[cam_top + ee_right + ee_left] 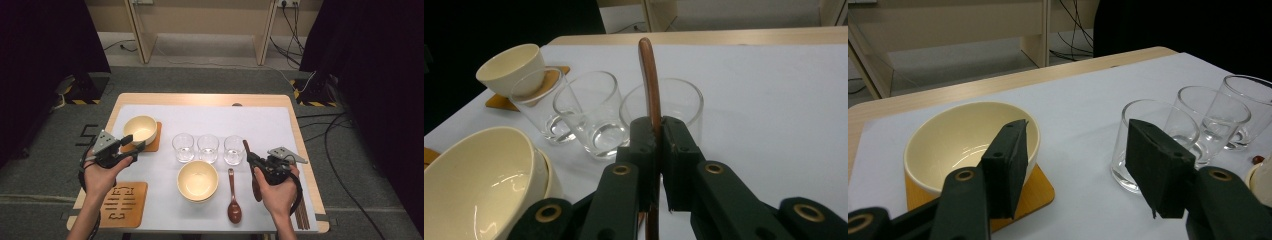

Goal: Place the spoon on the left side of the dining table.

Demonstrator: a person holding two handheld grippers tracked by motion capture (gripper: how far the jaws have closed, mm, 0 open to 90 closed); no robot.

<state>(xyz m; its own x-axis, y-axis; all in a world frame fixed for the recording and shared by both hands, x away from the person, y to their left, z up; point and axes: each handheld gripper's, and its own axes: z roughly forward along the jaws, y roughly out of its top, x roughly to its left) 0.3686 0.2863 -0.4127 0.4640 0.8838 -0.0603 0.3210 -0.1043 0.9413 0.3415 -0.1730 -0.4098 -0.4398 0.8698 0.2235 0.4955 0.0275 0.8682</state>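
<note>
Spoon (650,75), brown wood, is pinched edge-on in our right hand-held gripper (658,131), jaws pressed tight on the handle, free handle end pointing to the far side, over the right-most glass (233,149). In the high view it hangs near the right side of the worktop (260,117), bowl end toward us by the hand. We judge we're mid-lift w/ it, prob. setting places.

To do this well: keep the pinch firm, since the handle is thin & curved and could pivot btwn the pads. Lift clear of the glass rims before swinging left. A 2nd spoon (233,197) lies just right of the near bowl (198,180), so we shouldn't drop onto it.

Left hand-held gripper (1075,165) is spread, holding nothing, hovering near the far-left bowl (965,142) on its wooden coaster (1040,190); another coaster (125,204) sits near-left. Keep that hand parked so arms don't cross.
</note>
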